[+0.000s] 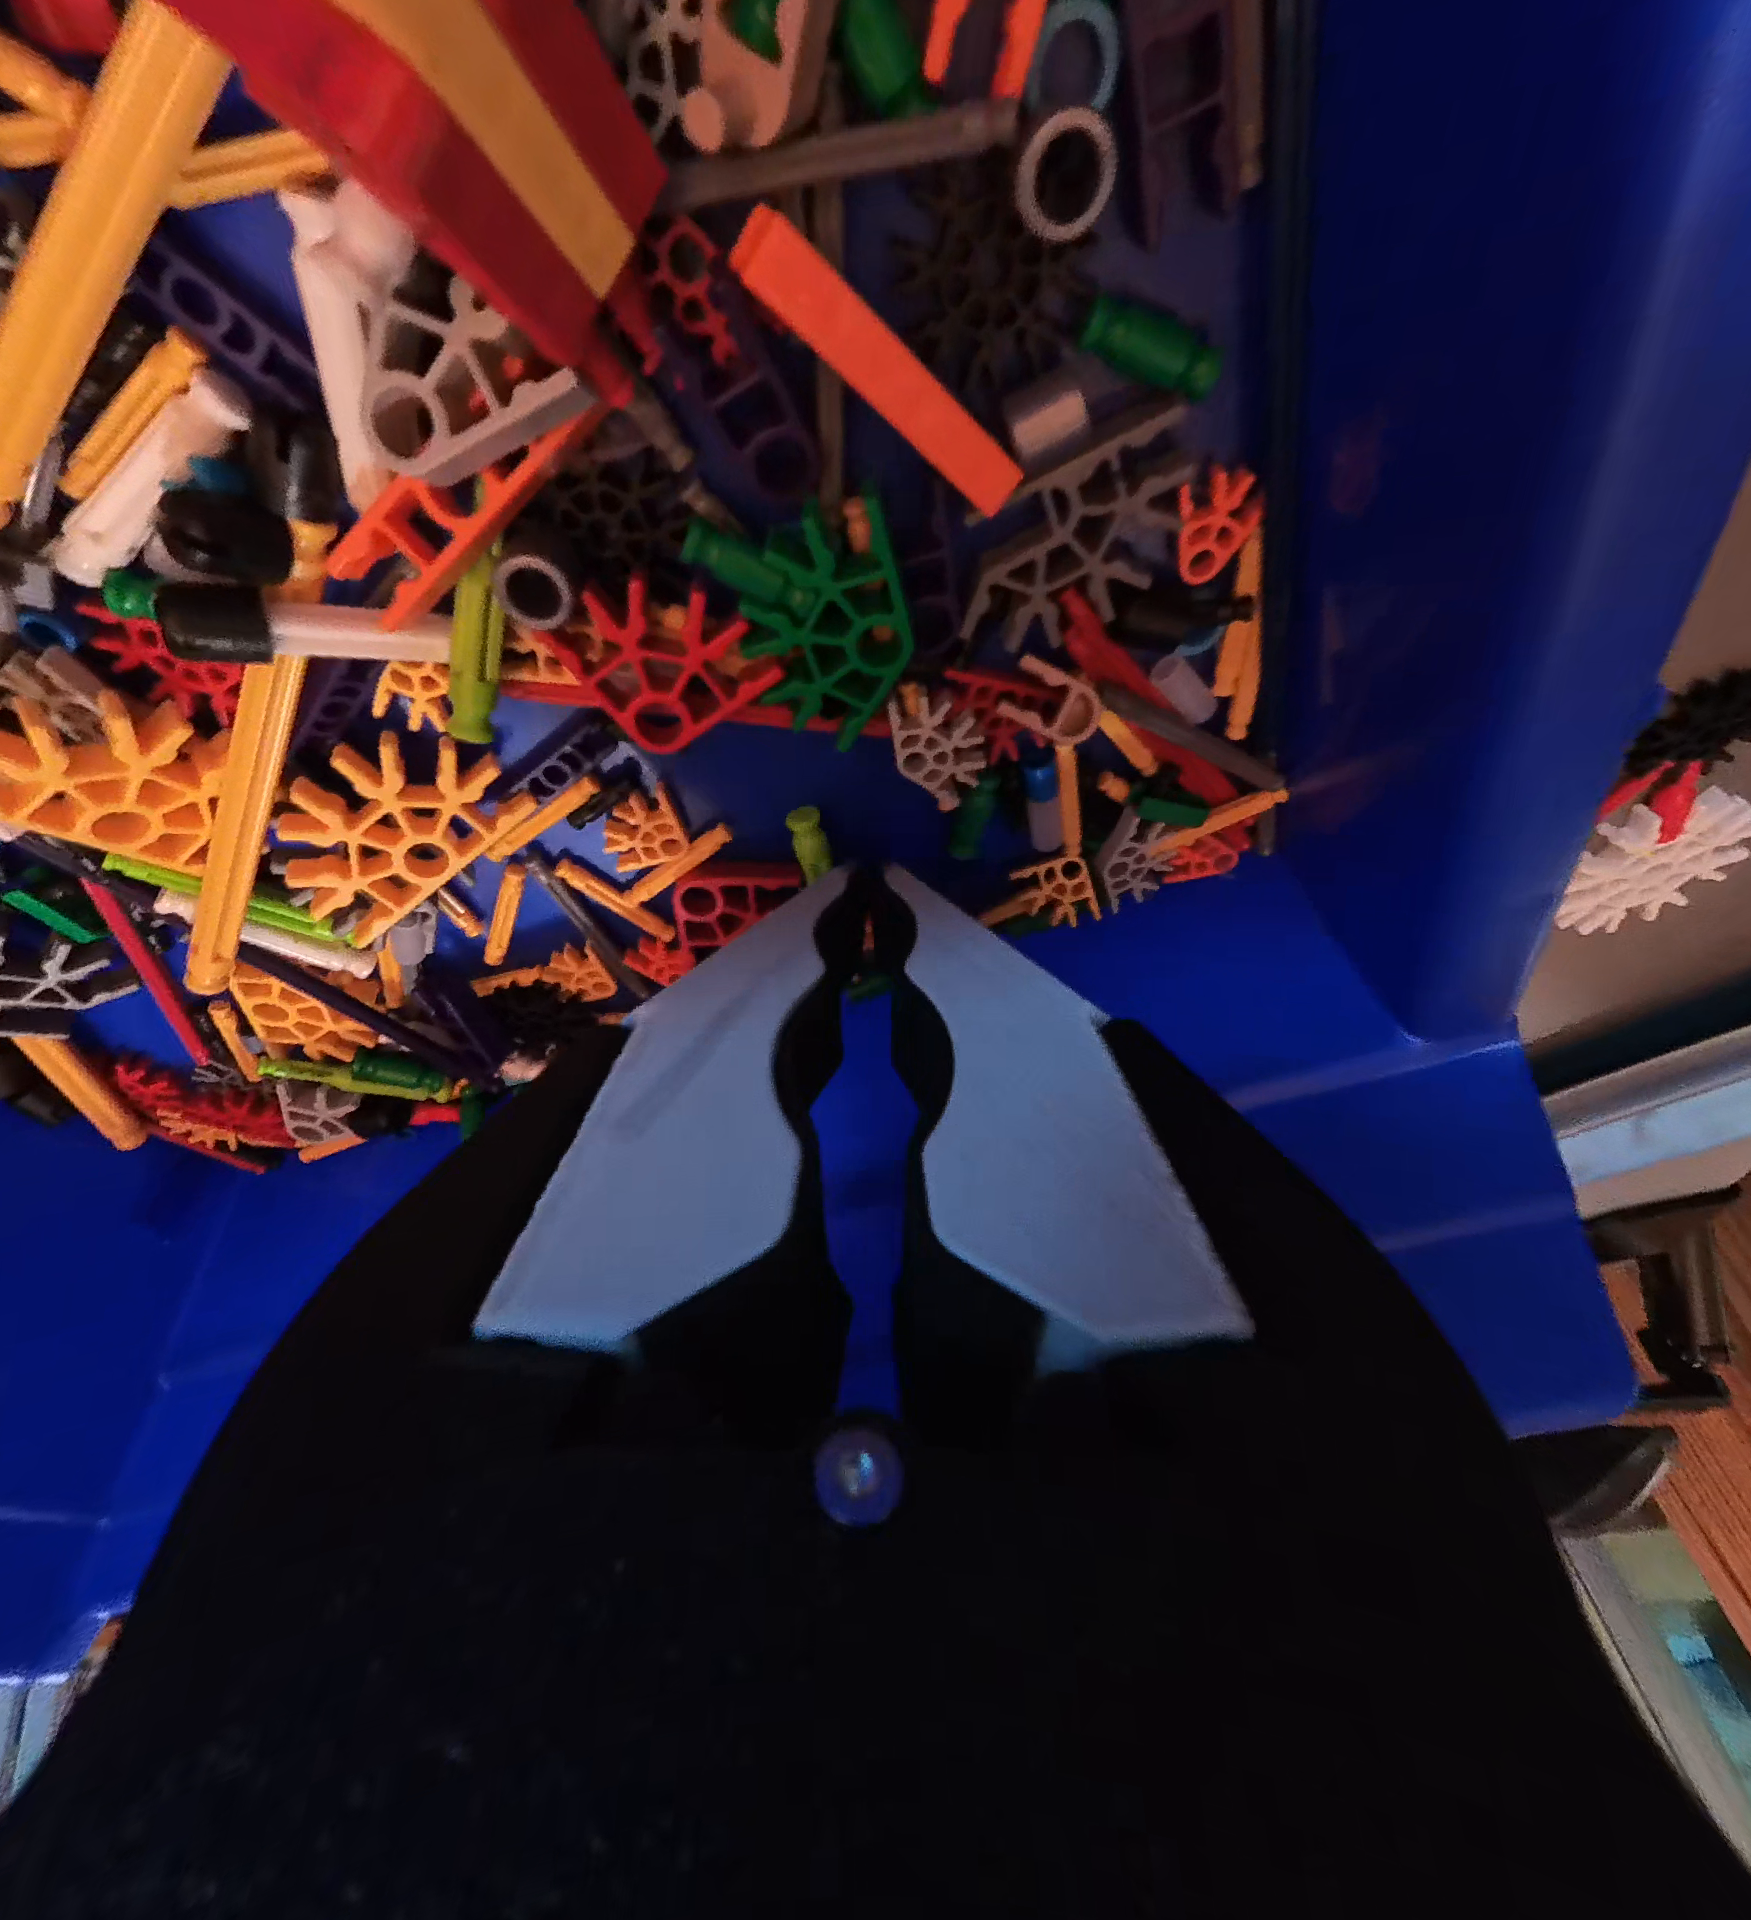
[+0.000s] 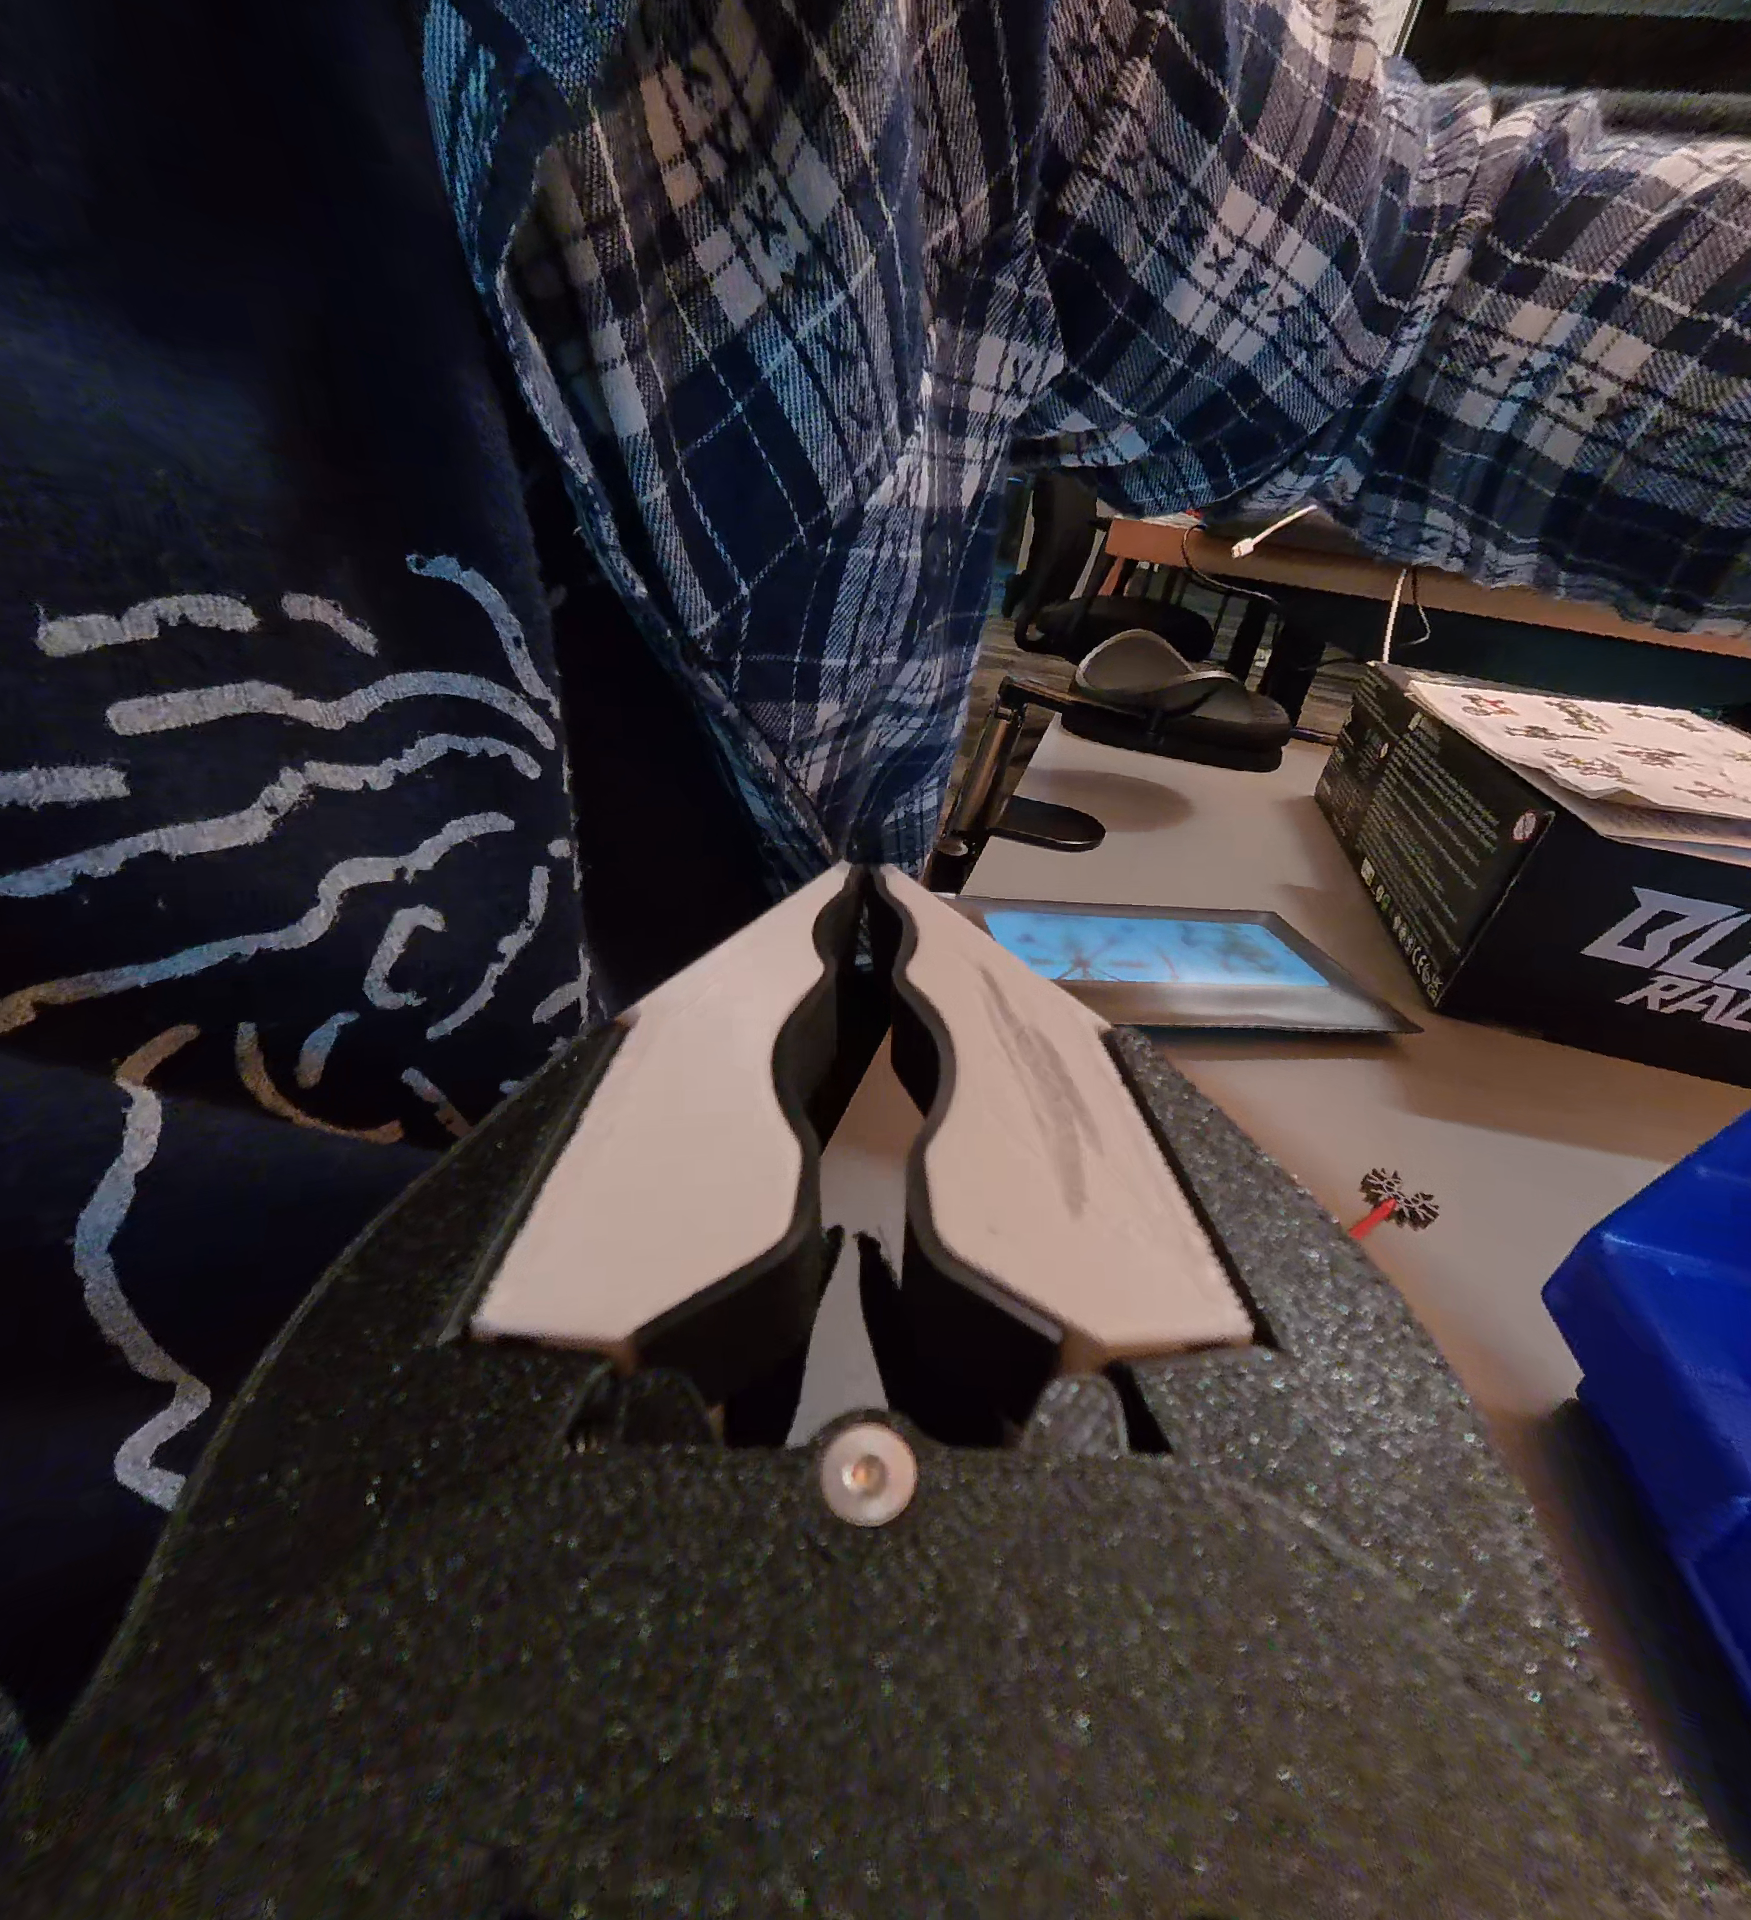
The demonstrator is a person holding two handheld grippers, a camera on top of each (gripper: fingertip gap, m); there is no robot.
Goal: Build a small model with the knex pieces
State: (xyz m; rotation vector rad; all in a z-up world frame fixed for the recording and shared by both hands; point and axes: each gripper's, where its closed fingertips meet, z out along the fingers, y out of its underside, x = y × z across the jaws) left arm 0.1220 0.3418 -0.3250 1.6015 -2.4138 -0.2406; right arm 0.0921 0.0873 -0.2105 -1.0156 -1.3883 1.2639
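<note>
My left gripper [image 1: 866,883] hangs over the near wall of a blue bin [image 1: 1370,1039] filled with loose toy rods and snowflake-shaped connectors [image 1: 580,582] in many colours. Its jaws are nearly closed on a small dark piece [image 1: 866,935] that is hard to make out. A lime green rod [image 1: 806,840] lies just beyond the tips. My right gripper [image 2: 864,878] is shut and empty. It is held above the table and points at a person's plaid shirt [image 2: 850,364].
A white connector [image 1: 1660,857] joined by a red rod to a black connector [image 1: 1707,717] lies on the table outside the bin. The right wrist view shows a lit tablet [image 2: 1151,951], a black box [image 2: 1577,862] topped with paper, the bin's corner [image 2: 1723,1371] and a small black-and-red assembly [image 2: 1396,1205]. Across from one pair of fingers to the other is roughly 30 cm. Left tips and right tips are each some 15 cm from the white connector [image 1: 1660,857].
</note>
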